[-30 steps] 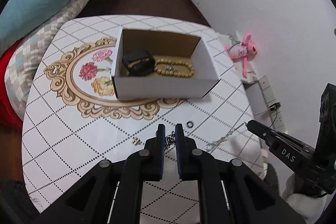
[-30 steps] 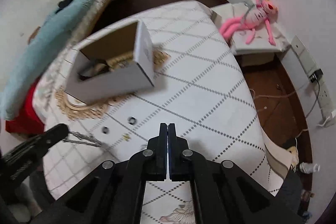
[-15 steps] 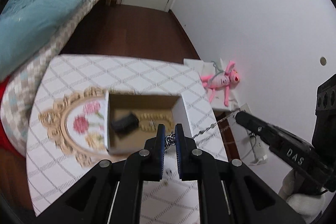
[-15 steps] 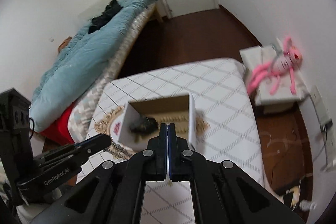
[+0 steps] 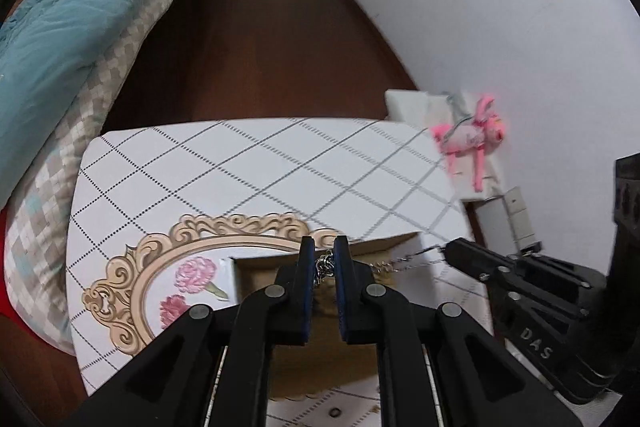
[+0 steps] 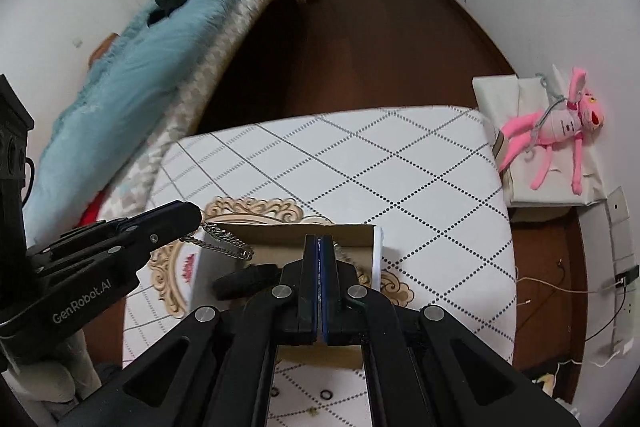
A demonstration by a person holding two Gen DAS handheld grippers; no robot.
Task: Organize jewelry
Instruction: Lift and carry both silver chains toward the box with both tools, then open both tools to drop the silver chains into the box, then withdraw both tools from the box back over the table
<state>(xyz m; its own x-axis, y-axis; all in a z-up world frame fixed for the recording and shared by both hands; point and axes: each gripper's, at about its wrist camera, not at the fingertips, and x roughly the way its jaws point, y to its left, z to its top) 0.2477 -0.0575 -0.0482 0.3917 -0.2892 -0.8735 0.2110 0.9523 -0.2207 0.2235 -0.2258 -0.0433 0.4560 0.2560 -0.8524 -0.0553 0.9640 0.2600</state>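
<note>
Both tools pinch opposite ends of a silver chain necklace (image 6: 224, 241) that hangs stretched over the open cardboard box (image 6: 288, 231) on the table (image 6: 400, 167). The left tool (image 5: 323, 263) grips one bunched end; the right tool (image 6: 319, 247) is pressed together on the other. A black item (image 6: 244, 279) lies inside the box.

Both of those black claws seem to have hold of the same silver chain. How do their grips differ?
The left gripper keeps a narrow gap between its fingers, with a bunched clump of the chain in it. The right gripper is pressed fully shut, pinching one thin end. Both hold the chain in the air over the open box, slung between them.
</note>
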